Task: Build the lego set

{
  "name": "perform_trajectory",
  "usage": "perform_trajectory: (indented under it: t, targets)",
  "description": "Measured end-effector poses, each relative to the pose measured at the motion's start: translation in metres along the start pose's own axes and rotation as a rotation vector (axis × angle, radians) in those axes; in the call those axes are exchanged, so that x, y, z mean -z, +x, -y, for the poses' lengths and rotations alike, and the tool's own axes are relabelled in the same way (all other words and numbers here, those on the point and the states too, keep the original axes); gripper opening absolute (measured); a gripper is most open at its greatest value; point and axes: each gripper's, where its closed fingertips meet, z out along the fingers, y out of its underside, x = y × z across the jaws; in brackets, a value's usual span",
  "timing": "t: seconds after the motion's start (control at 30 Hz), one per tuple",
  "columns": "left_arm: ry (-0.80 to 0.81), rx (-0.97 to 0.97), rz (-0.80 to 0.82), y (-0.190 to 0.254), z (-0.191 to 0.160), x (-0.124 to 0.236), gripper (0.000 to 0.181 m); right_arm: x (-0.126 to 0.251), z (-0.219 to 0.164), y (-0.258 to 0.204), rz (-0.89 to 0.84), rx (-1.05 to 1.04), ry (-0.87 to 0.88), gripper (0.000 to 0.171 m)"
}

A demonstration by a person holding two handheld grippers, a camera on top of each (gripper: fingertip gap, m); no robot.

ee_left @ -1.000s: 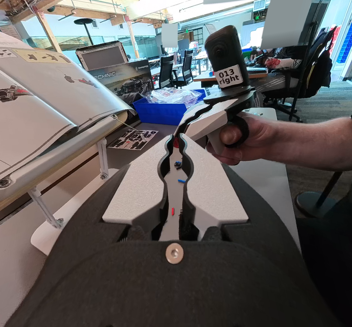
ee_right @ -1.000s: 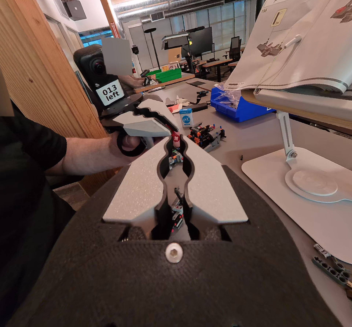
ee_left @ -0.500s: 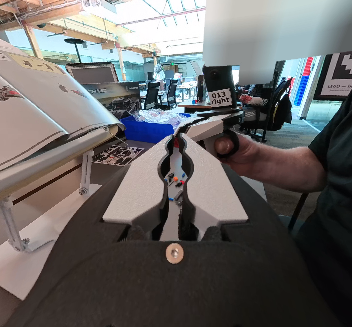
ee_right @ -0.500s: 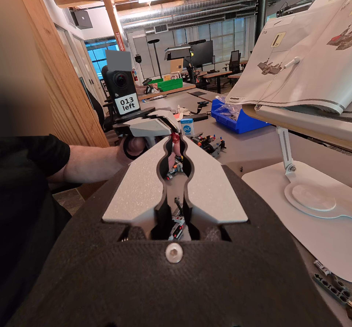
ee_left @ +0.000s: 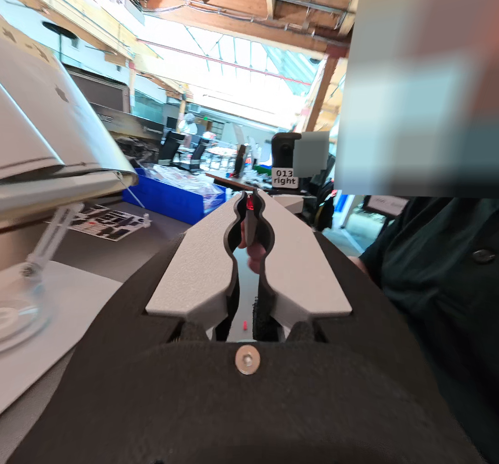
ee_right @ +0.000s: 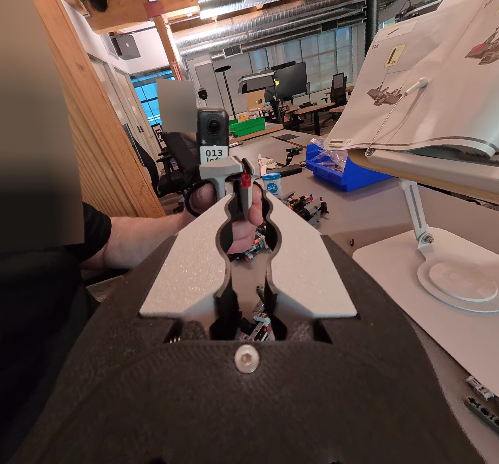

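Left tool (ee_left: 250, 197): closed on a small red piece (ee_left: 250, 204), raised above the surface (ee_right: 359, 213). Right tool (ee_right: 247, 197): tips apart, facing it. Part-built lego model (ee_right: 305, 206): on surface, far right.

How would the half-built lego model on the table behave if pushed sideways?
The model looks like many small clipped parts: probably light, likely to slide on the smooth table. Protruding pins may pop off. Low and wide, so tipping seems unlikely.
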Motion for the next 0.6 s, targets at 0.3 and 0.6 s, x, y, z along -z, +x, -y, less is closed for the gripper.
perform_trajectory:
  t: [0.3, 0.6]
  targets:
    - [-0.038, 0.092, -0.085, 0.006, -0.008, -0.002, 0.002, 0.021, -0.007, -0.003, 0.031, 0.032, -0.103, 0.012]
    - [-0.316, -0.082, 0.015, 0.009, -0.056, 0.008, 0.002, 0.14, -0.108, 0.034, -0.189, 0.098, -0.689, 0.011]
